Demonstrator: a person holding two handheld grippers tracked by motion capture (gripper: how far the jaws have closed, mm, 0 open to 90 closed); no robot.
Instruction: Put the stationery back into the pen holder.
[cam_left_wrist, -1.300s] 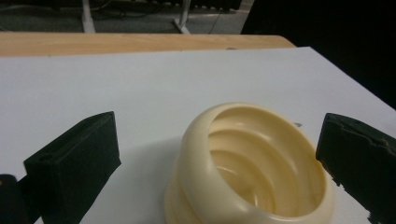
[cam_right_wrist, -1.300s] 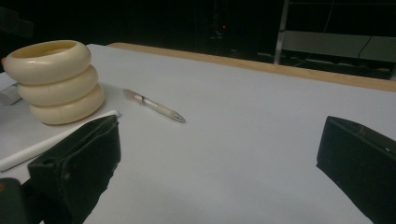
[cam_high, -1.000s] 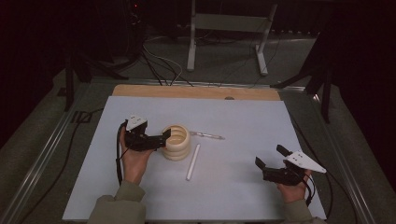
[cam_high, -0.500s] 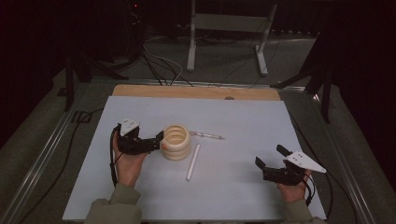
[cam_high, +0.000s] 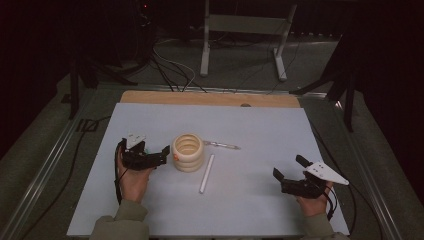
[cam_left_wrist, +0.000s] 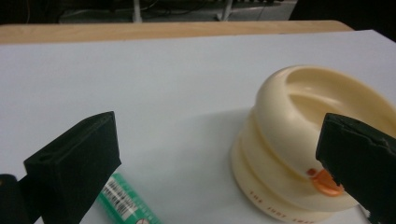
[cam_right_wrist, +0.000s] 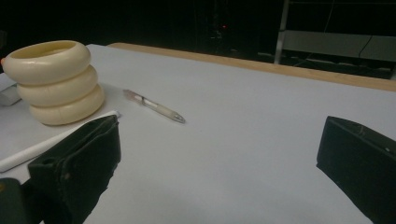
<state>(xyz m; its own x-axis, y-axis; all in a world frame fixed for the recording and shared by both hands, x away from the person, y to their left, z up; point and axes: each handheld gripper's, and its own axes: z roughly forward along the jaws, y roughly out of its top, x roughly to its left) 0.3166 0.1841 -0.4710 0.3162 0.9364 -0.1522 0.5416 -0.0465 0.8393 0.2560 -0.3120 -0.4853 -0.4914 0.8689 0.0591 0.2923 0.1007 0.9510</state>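
Fingers (cam_left_wrist: 74, 158) on my left gripper (cam_high: 161, 154) spread wide beside the holder (cam_high: 188, 152) mid-tabletop, lined up to straddle its rim; right gripper (cam_high: 287, 176) parked released near the front-right corner, clear of the pen (cam_high: 222, 145).

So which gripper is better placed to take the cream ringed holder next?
Left. The left gripper is open right beside the holder, and its own view shows the holder just by one jaw. The right gripper is open too, but stands far off near the table's right edge.
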